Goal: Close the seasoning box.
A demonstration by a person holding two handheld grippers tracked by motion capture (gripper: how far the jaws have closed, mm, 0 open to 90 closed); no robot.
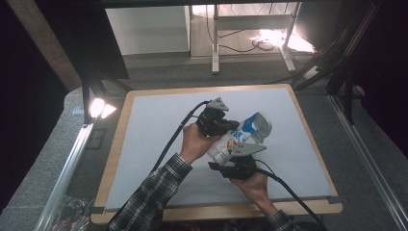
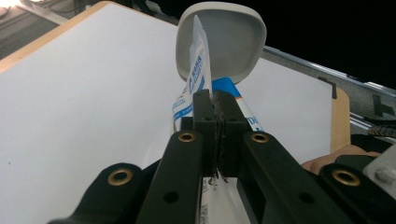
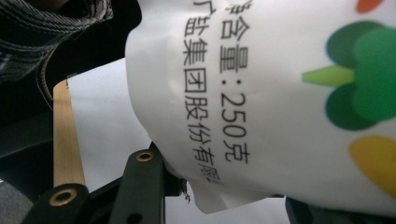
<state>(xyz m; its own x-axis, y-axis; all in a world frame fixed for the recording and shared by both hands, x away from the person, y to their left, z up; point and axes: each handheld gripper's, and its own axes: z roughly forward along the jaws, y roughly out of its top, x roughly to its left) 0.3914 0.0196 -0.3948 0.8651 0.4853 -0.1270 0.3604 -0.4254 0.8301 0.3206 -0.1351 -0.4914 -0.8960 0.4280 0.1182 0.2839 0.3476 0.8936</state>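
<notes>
Room and floor: grey carpet [image 1: 57, 159] surrounds the work area; a dark panel stands at far left, and beyond the table a pale wall and the legs of a white desk frame [image 1: 215, 43] stand over loose cables lit by bright light. A metal rail [image 1: 67, 168] runs along the left side of the table, with a small lamp [image 1: 100, 108] shining near its far end.

Surface: a wooden table [image 1: 118, 144] with rounded corners, covered nearly edge to edge by a white mat [image 1: 154, 120]; only a wooden border shows.

Object: a white plastic pouch [image 1: 238, 139], printed in blue with coloured blobs and black lettering, is held above the middle of the mat, slightly right of centre. A pale grey dish-like piece [image 2: 229, 42] sits at the pouch's far end.

Left gripper [image 2: 215, 105]: held by the hand in a plaid sleeve [image 1: 154, 192]; its black jaws are pressed together on a thin upper edge of the pouch.

Right gripper [image 1: 236, 167]: on the near side of the pouch; in its own view the pouch body lies between its partly spread jaws, but whether the pads press on it cannot be told.
</notes>
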